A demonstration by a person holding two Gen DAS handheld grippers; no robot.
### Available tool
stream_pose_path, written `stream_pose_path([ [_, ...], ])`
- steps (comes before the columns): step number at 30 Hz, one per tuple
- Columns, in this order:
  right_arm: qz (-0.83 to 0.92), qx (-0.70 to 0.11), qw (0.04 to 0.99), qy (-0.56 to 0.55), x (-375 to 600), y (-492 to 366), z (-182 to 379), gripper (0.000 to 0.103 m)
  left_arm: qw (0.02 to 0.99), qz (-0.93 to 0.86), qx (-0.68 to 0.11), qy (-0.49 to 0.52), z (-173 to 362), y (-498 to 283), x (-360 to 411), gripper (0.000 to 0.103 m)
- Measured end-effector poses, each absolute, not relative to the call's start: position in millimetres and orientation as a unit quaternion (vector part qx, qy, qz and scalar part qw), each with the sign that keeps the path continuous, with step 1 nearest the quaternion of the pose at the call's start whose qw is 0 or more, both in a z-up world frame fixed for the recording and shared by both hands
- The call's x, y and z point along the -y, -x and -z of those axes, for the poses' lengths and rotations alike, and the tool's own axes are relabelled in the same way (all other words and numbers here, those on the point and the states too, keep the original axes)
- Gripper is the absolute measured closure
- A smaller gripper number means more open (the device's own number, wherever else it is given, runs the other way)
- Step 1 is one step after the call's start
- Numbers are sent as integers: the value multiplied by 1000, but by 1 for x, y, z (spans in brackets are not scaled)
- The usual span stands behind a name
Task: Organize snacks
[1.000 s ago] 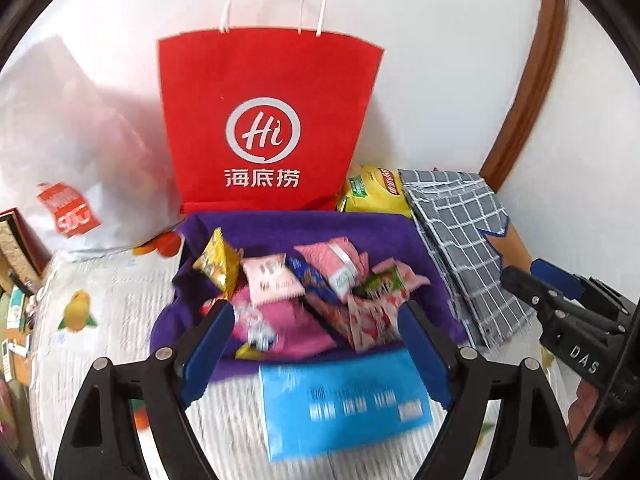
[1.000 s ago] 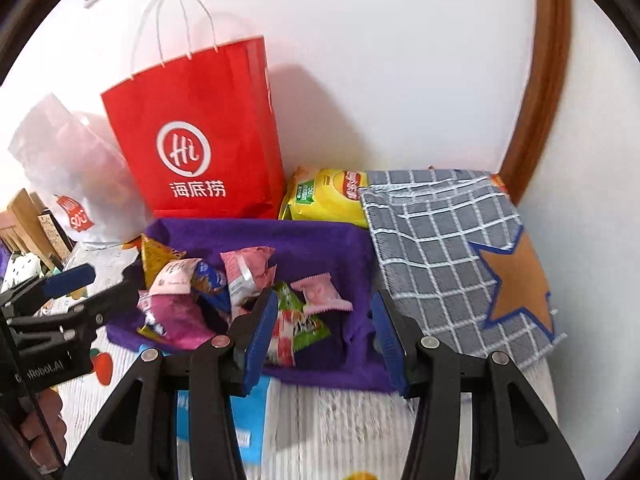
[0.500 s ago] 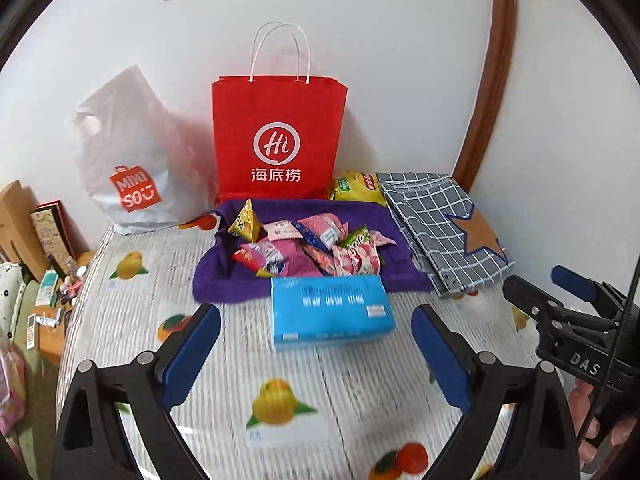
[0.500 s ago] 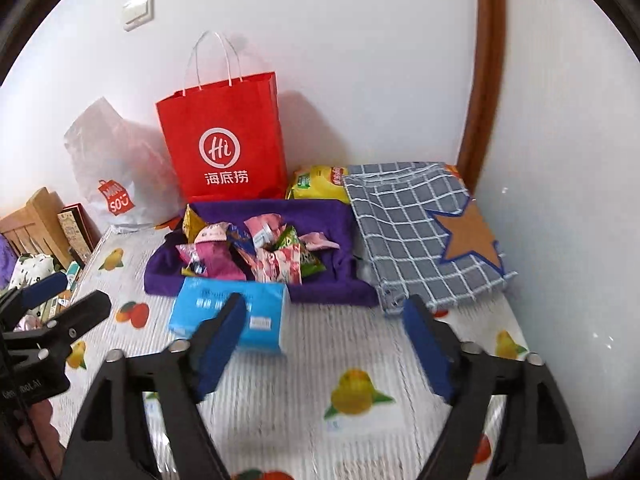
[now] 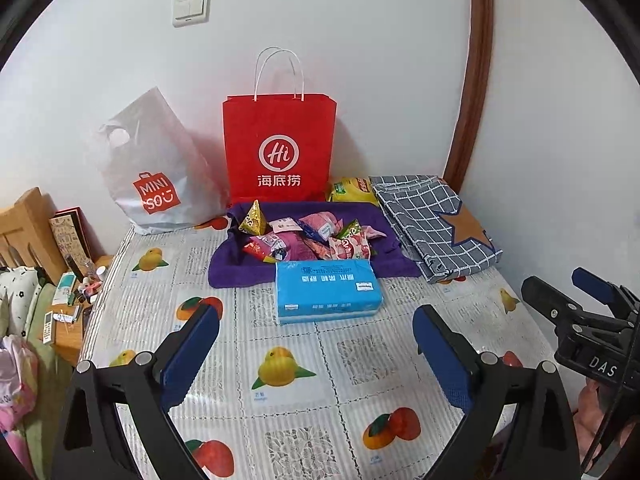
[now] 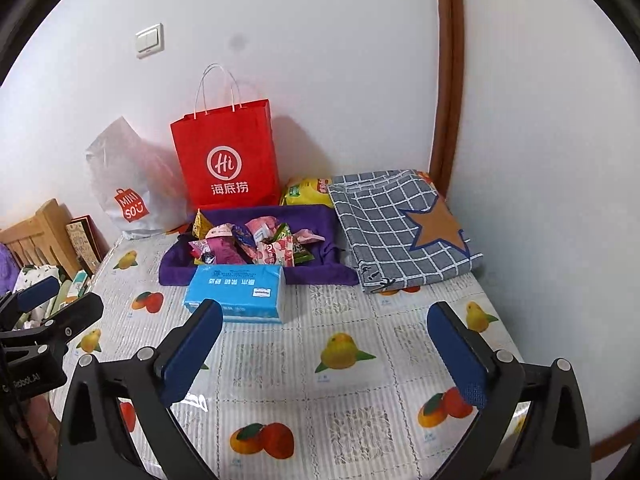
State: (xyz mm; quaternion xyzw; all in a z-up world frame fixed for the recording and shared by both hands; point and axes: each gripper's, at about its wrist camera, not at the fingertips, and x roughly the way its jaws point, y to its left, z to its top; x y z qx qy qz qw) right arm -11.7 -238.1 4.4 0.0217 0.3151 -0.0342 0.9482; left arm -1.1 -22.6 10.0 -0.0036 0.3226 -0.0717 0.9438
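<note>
Several small snack packets lie in a heap on a purple cloth at the back of the table. The right wrist view shows the same snack heap on the purple cloth. A blue tissue pack lies just in front of the cloth. My left gripper hangs open over the table, short of the tissue pack, with nothing between its fingers. My right gripper is beside it to the right, well back from the snacks; its jaws are opening, with nothing between them.
A red paper bag and a white plastic bag stand against the wall. A yellow packet and a folded checked cloth lie at the back right. The table has a fruit-print cover. Off its left edge are a wooden frame and clutter.
Both grippers have drawn back from the snack heap and risen a little, so more of the table shows. Both jaws stand wider, the right one much wider.
</note>
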Motion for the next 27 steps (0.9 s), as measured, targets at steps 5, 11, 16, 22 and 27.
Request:
stream_pose_path([
  [5,40,-312,949,-14,235,18,-5,2,943,73,-323,2,-9,4,27,5],
  [11,32,-312,949,-14,232,23,-3,2,945,71,-320,-1,-11,9,30,5],
  [16,29,-312,950,-13,229,26,-4,2,945,68,-320,-2,-12,11,31,5],
  [22,24,-309,951,-7,224,29,-4,2,945,66,-320,-2,-12,13,30,5],
  [27,21,-309,951,-5,221,30,-4,2,945,66,-320,-2,-12,13,30,5],
])
